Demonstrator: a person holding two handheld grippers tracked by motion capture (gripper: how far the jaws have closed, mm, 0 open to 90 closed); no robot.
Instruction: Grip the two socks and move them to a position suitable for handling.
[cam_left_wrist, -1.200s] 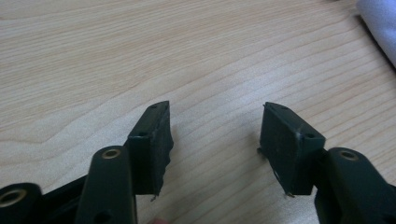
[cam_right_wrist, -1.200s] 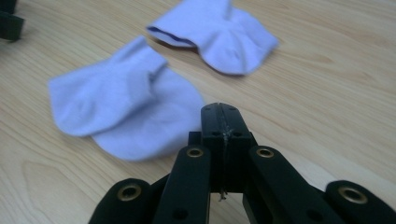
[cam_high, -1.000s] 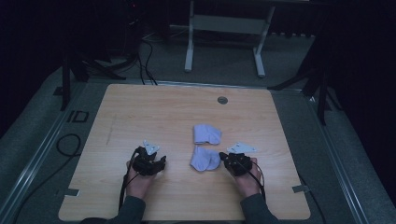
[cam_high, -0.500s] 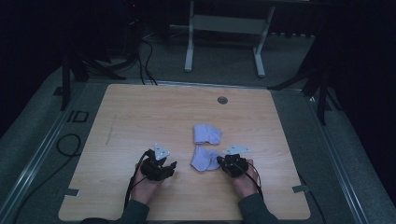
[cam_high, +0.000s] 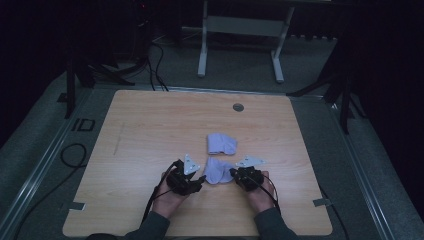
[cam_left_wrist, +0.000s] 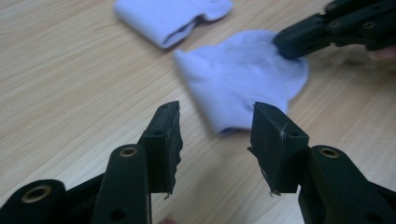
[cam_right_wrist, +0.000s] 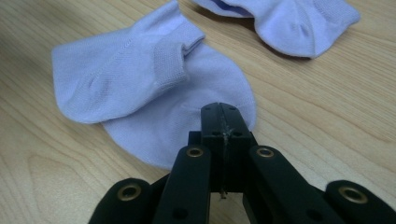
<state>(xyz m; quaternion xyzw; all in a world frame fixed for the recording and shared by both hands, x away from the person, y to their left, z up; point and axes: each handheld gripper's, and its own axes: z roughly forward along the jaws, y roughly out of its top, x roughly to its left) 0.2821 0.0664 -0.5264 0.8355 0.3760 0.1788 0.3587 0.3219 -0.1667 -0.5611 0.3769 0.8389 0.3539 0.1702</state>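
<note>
Two pale lilac socks lie on the wooden table (cam_high: 150, 125). The near sock (cam_high: 217, 171) (cam_left_wrist: 238, 79) (cam_right_wrist: 140, 79) is folded over itself; the far sock (cam_high: 221, 143) (cam_left_wrist: 163, 18) (cam_right_wrist: 289, 18) lies just behind it. My right gripper (cam_high: 232, 173) (cam_right_wrist: 223, 112) (cam_left_wrist: 292, 44) is shut, its tip resting on the near sock's right edge. My left gripper (cam_high: 201, 178) (cam_left_wrist: 215, 126) is open just left of that sock. Its jaws have just been closing a little, with nothing between them; the sock's corner lies a short way ahead of the gap.
A round grommet (cam_high: 238, 107) sits near the table's far edge. Behind the table stands a white-legged frame (cam_high: 240, 25), and cables (cam_high: 70, 155) trail on the floor at the left. Bare wood stretches left of and beyond the socks.
My left hand has moved right, bringing its gripper close to the near sock. The right gripper and both socks have stayed put.
</note>
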